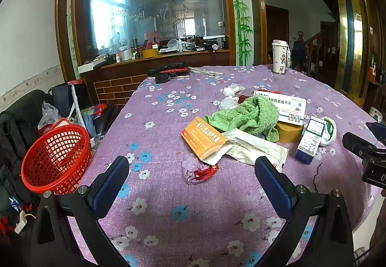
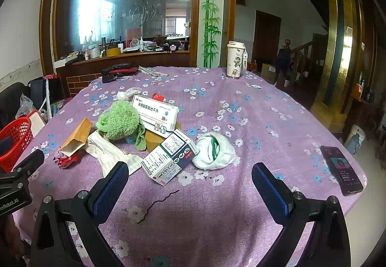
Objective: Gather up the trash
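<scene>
A matt, rough-woven purple floral tablecloth [image 2: 241,122] covers the table. The fluffy green terry cloth [image 2: 120,122] looks soft and nubbly. The orange cardboard box [image 1: 202,138] is smooth; the white medicine carton marked 28 [image 2: 156,112] faintly glossy. The red latticed plastic basket [image 1: 55,158] shines slightly.

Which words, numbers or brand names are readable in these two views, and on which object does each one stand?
"28", with the character 片 after it: on the large white medicine box, below a line of large Chinese characters, too blurred to quote.
"nRobot.AI", cut off at the frame edge: on the left tool.
Orange box: white Chinese print, too blurred.
Small blue-and-white box: fine print, too small.
Cup: cartoon figure only.
</scene>
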